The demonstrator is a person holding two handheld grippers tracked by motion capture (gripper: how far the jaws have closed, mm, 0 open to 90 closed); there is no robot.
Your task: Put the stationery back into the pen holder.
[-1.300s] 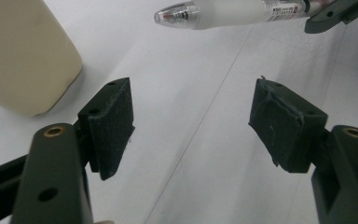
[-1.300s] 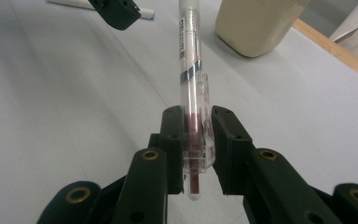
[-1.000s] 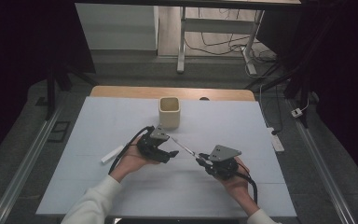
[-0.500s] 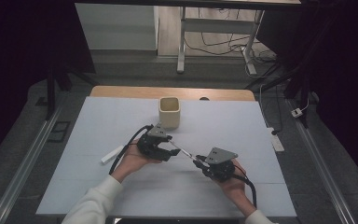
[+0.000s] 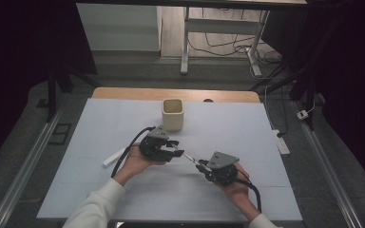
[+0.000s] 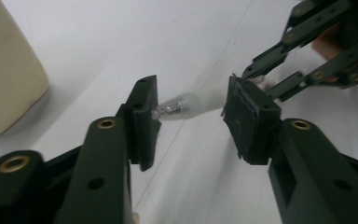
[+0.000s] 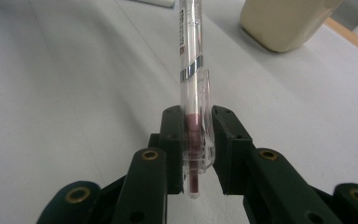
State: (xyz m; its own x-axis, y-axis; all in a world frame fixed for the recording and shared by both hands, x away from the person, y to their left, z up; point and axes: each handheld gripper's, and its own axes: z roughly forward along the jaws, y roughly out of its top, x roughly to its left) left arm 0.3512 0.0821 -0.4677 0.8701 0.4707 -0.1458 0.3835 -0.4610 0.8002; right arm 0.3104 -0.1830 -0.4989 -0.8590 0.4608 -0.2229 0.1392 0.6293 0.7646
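Note:
A clear pen with a red core and a silver band is clamped at its near end in my right gripper, which is shut on it. In the high view the pen spans the gap between my right gripper and my left gripper. The pen's far end lies between the left gripper's jaws, which have just been closing. That end sits against one pad while the other pad stands apart, so the left gripper is open.
A cream cup stands upright behind the grippers, mid-table; it also shows in the gripper views. A small white stick lies left of the left hand. The white table ends in a wooden strip at the back.
The left gripper's jaws have narrowed around the pen's far end. Both hands have stayed almost where they were.

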